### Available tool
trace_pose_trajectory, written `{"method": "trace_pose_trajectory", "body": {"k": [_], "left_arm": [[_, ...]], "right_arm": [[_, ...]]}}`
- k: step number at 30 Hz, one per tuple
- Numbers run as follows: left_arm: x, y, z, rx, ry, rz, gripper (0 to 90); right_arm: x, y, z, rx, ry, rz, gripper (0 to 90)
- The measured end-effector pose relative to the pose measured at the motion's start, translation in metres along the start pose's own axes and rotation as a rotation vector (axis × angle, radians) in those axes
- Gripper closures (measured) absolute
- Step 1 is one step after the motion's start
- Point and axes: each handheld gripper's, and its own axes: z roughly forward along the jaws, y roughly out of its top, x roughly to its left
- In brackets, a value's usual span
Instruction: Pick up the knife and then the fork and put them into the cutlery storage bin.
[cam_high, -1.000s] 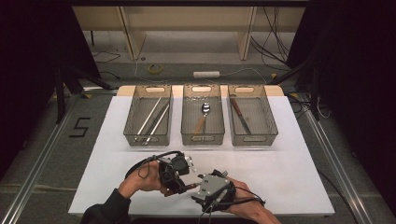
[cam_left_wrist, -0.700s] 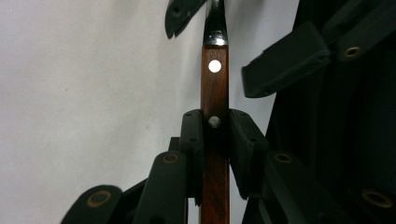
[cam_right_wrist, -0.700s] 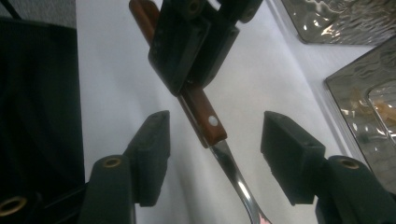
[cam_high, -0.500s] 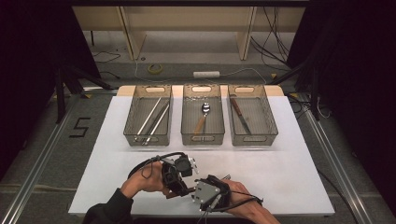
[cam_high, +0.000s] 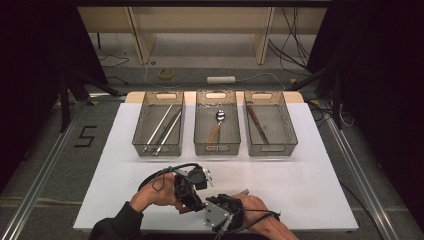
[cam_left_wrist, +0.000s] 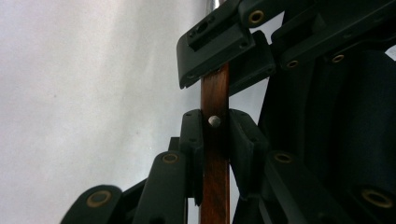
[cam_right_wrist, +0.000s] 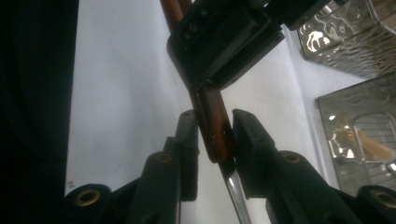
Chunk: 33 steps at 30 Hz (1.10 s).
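A fork with a brown wooden handle (cam_left_wrist: 215, 154) and metal tines (cam_high: 243, 191) is held just above the white table's front edge. My left gripper (cam_left_wrist: 215, 116) is shut on the handle near its rivet; in the high view the left gripper (cam_high: 194, 200) sits left of the right gripper (cam_high: 216, 202). My right gripper (cam_right_wrist: 215, 116) has just been closing, and its pads now press the handle (cam_right_wrist: 212, 126) where wood meets the metal neck. The two grippers largely hide the fork from above.
Three wire baskets stand in a row at the back: the left basket (cam_high: 141, 131) with long metal sticks, the middle basket (cam_high: 199, 131) with a wooden-handled spoon (cam_high: 218, 120), the right basket (cam_high: 290, 131) with a knife (cam_high: 257, 122). White table (cam_high: 310, 175) surrounds the hands.
The right gripper's jaws have closed in around the fork's handle. Both hands have stayed almost where they were, the right one drifting slightly toward the front edge.
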Motion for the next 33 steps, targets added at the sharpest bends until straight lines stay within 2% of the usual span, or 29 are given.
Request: {"method": "trace_pose_trajectory", "body": {"k": [2, 5, 10, 11, 15, 17, 21, 23, 24, 27, 29, 30, 31, 33], "left_arm": [[0.0, 0.0, 0.0, 0.002, -0.007, 0.003, 75.6], [-0.001, -0.001, -0.002, -0.022, 0.0, 0.004, 75.2], [-0.001, -0.001, -0.006, -0.045, 0.015, 0.018, 73.7], [-0.001, -0.001, -0.006, -0.05, 0.021, 0.016, 71.3], [-0.003, -0.003, -0.013, -0.079, 0.078, 0.017, 51.1], [-0.003, -0.005, -0.017, -0.122, 0.101, -0.004, 42.1], [-0.001, -0.012, -0.023, -0.2, 0.138, -0.026, 31.7], [-0.001, -0.016, -0.026, -0.237, 0.151, -0.034, 28.1], [0.0, -0.018, -0.028, -0.262, 0.168, -0.039, 26.2], [0.003, -0.027, -0.032, -0.321, 0.211, -0.042, 24.2], [0.006, -0.033, -0.034, -0.374, 0.221, -0.059, 23.1], [0.006, -0.036, -0.035, -0.396, 0.233, -0.065, 22.9], [0.007, -0.04, -0.036, -0.423, 0.243, -0.069, 22.5], [0.008, -0.046, -0.037, -0.475, 0.255, -0.079, 21.9]], "right_arm": [[0.0, 0.0, 0.0, -0.001, -0.006, -0.041, 74.5], [0.001, -0.001, 0.0, 0.006, -0.009, -0.081, 77.0], [0.001, -0.001, 0.0, 0.013, -0.001, -0.099, 78.6], [0.0, -0.002, 0.0, 0.009, -0.004, -0.104, 78.7], [0.0, -0.005, -0.002, 0.032, 0.002, -0.084, 78.7], [-0.002, -0.008, -0.003, 0.034, 0.003, -0.081, 78.7], [-0.007, -0.013, -0.007, 0.046, -0.017, -0.085, 78.7], [-0.008, -0.015, -0.009, 0.046, -0.019, -0.062, 78.7], [-0.011, -0.017, -0.01, 0.057, -0.01, -0.09, 78.7], [-0.015, -0.021, -0.013, 0.066, -0.025, -0.073, 78.7], [-0.018, -0.024, -0.016, 0.069, -0.029, -0.055, 78.7], [-0.017, -0.025, -0.015, 0.045, -0.04, 0.013, 78.7], [-0.021, -0.027, -0.017, 0.056, -0.04, -0.006, 78.7], [-0.025, -0.031, -0.018, 0.071, -0.047, 0.015, 78.7]]}}
